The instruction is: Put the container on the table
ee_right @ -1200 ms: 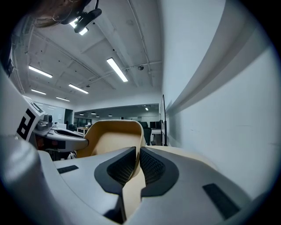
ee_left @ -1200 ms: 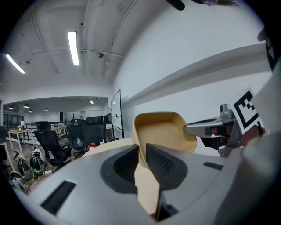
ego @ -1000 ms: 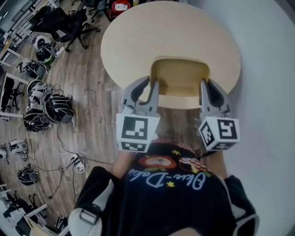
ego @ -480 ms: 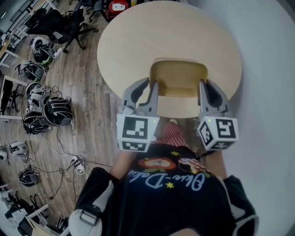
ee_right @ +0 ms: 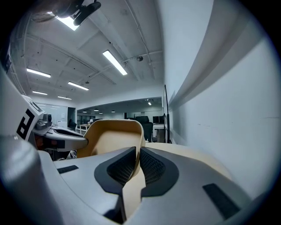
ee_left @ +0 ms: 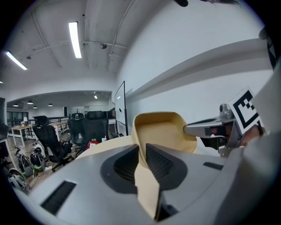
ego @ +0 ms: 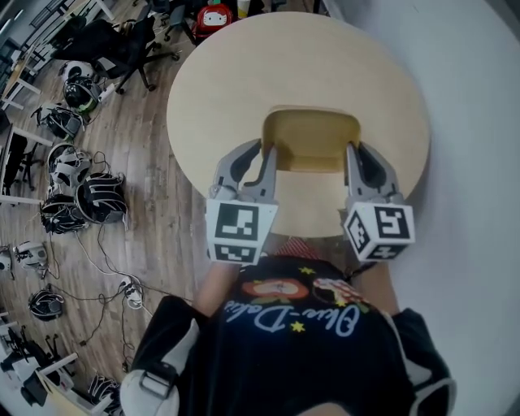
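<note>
A tan open container (ego: 311,142) with rounded corners hangs over the near part of the round light-wood table (ego: 244,73). My left gripper (ego: 269,159) is shut on its left wall, my right gripper (ego: 352,159) on its right wall. In the left gripper view the thin tan wall (ee_left: 141,162) is pinched between the dark ribbed pads (ee_left: 157,163), and the container's bowl (ee_left: 163,132) opens beyond, with the right gripper (ee_left: 206,129) at its far side. In the right gripper view the wall of the container (ee_right: 112,136) is clamped by my right gripper (ee_right: 137,163) the same way.
A white wall (ego: 479,162) runs close along the table's right side. On the wooden floor to the left lie several helmets (ego: 97,195) and cables, with black office chairs (ego: 122,45) further back. A red object (ego: 213,15) stands by the table's far edge.
Both grippers have carried the container forward, further in over the table; more tabletop now shows between the container and the table's near edge. The grips are unchanged.
</note>
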